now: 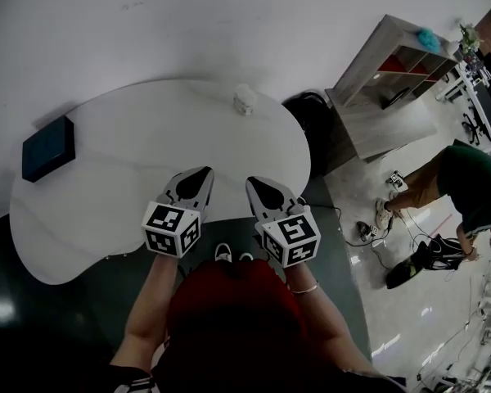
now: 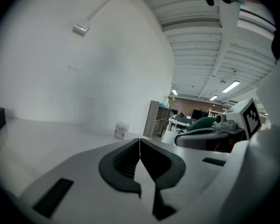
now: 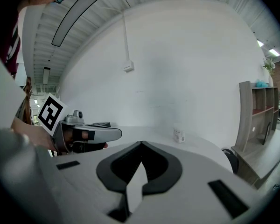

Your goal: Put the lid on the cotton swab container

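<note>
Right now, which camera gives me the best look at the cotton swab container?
The left gripper view: the cotton swab container stands side-on and largest there, its printed label faintly showing. In the head view the container is small, seen from above near the far edge of the table. In the right gripper view it is smaller still.

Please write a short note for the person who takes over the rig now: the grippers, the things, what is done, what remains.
Left gripper: jaws shut, empty, over the near edge of the table.
Right gripper: jaws shut, empty, beside the left one.
Cotton swab container: stands near the table's far edge, apart from both grippers.
Lid: no separate lid shows; the container is too small to tell whether one is on it.
Done: nothing visible.
Left: find the lid and fit it.
</note>
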{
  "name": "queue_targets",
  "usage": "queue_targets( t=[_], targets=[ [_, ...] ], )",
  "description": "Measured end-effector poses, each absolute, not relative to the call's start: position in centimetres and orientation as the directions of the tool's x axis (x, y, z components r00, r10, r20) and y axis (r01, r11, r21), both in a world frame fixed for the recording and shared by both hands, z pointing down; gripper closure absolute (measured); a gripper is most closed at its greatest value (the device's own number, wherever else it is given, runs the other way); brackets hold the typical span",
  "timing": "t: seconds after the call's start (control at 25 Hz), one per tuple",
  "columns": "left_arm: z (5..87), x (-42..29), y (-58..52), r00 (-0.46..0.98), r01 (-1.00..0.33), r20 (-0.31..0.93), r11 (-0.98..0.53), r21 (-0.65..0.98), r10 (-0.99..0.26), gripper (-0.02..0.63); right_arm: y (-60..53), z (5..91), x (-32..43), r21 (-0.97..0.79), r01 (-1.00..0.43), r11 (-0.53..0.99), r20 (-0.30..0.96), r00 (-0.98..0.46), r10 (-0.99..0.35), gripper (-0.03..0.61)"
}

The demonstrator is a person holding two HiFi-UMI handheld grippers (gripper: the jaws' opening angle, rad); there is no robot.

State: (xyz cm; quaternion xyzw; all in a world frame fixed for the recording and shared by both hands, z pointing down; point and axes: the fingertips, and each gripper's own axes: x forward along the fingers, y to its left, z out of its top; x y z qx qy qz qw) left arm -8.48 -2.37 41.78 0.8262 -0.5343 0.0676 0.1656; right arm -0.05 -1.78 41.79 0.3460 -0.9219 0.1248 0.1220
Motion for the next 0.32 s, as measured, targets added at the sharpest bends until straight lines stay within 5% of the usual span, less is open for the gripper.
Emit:
queue_targets(
  t=[0.32],
  targets=[
    [41.3, -8.0, -1.7, 0.379, -0.922, 0.288, -0.332, 0.199, -0.880, 0.589, -1.4, 41.7, 1.4, -0.145, -0.653, 0.744, 0.323, -0.742, -0.588, 0.563]
  ],
)
